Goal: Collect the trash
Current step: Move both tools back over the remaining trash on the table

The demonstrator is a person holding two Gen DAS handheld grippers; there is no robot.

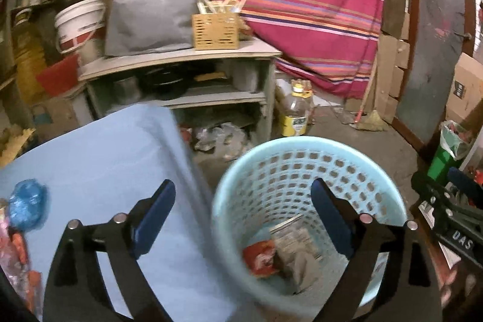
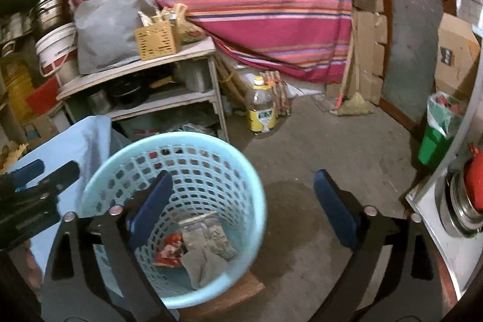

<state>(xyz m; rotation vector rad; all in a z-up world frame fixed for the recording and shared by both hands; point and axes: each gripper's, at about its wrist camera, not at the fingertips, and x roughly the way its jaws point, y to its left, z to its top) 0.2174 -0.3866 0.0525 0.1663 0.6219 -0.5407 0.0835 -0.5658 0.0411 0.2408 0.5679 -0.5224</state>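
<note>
Pale blue perforated plastic basket (image 2: 181,165) seen holding a red crumpled wrapper (image 2: 170,252) and grey crumpled paper (image 2: 205,264); left gripper (image 1: 243,219) and right gripper (image 2: 241,210) spread wide, nothing gripped.

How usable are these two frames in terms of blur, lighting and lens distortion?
Left wrist: motion blur smears the blue table edge and the near rim of the light blue basket; the shelf behind is also soft. Right wrist: somewhat sharper, with the yellow-labelled bottle fairly distinct but the basket rim blurred. Both: dim warm light, dark corners, and strong fisheye bending at the edges.
</note>
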